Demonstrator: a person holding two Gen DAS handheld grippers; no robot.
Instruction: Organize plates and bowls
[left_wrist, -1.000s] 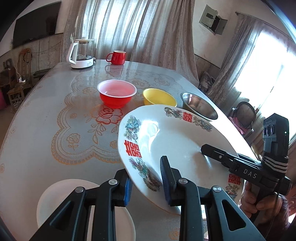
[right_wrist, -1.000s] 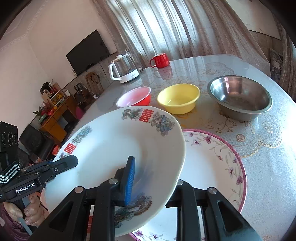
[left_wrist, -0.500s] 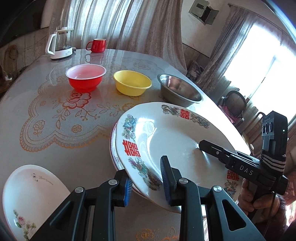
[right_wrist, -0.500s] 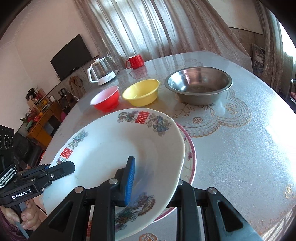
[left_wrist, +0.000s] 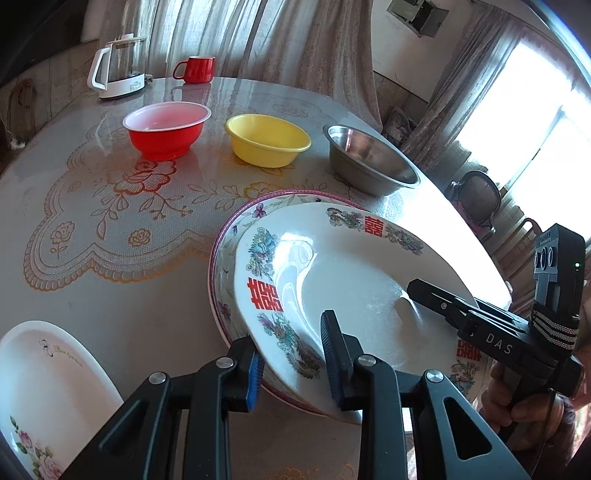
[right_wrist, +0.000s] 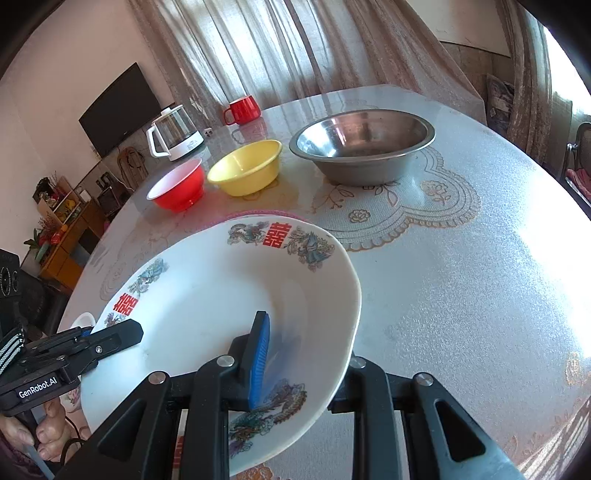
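White red-lettered plate (left_wrist: 354, 280) tilted over pink-rimmed plate (left_wrist: 236, 229); red, yellow, steel bowls behind.

Bright daylight thru window (left_wrist: 546, 155), blown out; glare on table (right_wrist: 535, 258) nr it. Fisheye bends edges, corners dark.

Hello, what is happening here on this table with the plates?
A person holds a gripper in each hand, and both are clamped on one white plate with red characters: the left gripper on its near rim, the right gripper on the opposite rim. The plate hangs tilted just over a larger plate with a pink rim that lies on the table. A red bowl, a yellow bowl and a steel bowl stand in a row behind.
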